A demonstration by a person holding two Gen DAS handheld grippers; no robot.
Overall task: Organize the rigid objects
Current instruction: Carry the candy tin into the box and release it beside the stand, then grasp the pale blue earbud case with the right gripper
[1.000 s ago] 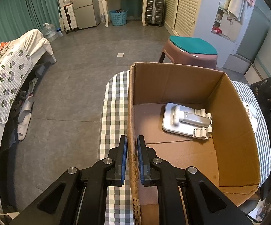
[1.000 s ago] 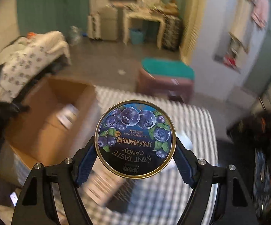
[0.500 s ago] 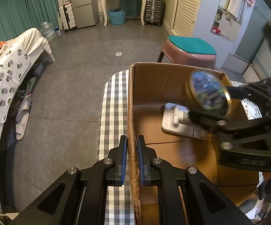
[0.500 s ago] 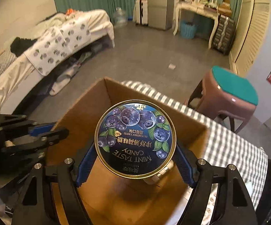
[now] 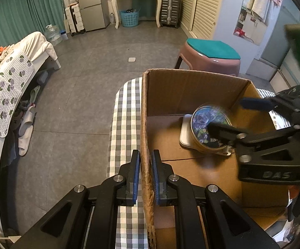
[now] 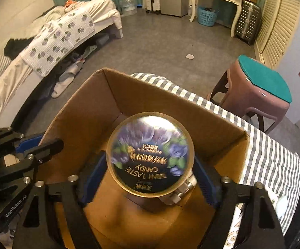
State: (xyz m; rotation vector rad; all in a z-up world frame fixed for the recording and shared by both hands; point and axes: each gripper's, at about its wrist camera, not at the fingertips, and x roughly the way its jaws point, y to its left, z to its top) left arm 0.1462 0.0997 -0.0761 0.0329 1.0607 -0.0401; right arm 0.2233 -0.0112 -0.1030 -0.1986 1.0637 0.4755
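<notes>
My left gripper (image 5: 145, 155) is shut on the left wall of the open cardboard box (image 5: 144, 124), one blue pad on each side of it. Over the box (image 6: 83, 114) my right gripper (image 6: 150, 172) is opening. Between its fingers is the round blueberry mint candy tin (image 6: 150, 155), blurred, and the pads stand just clear of its rim. In the left wrist view the tin (image 5: 209, 128) lies tilted on the silver folding stand (image 5: 184, 130) on the box floor, with the right gripper (image 5: 233, 117) around it. The stand (image 6: 179, 193) peeks out below the tin.
The box stands on a table with a checked cloth (image 5: 125, 112). A pink stool with a teal seat (image 5: 212, 56) is just behind the table. A bed (image 5: 15, 78) with slippers under it lies at the left. Grey floor (image 5: 100, 62) stretches to the far furniture.
The right gripper swung over from the table and came down into the box with the tin. Its jaws have widened and the tin has left the pads. The left gripper kept still.
</notes>
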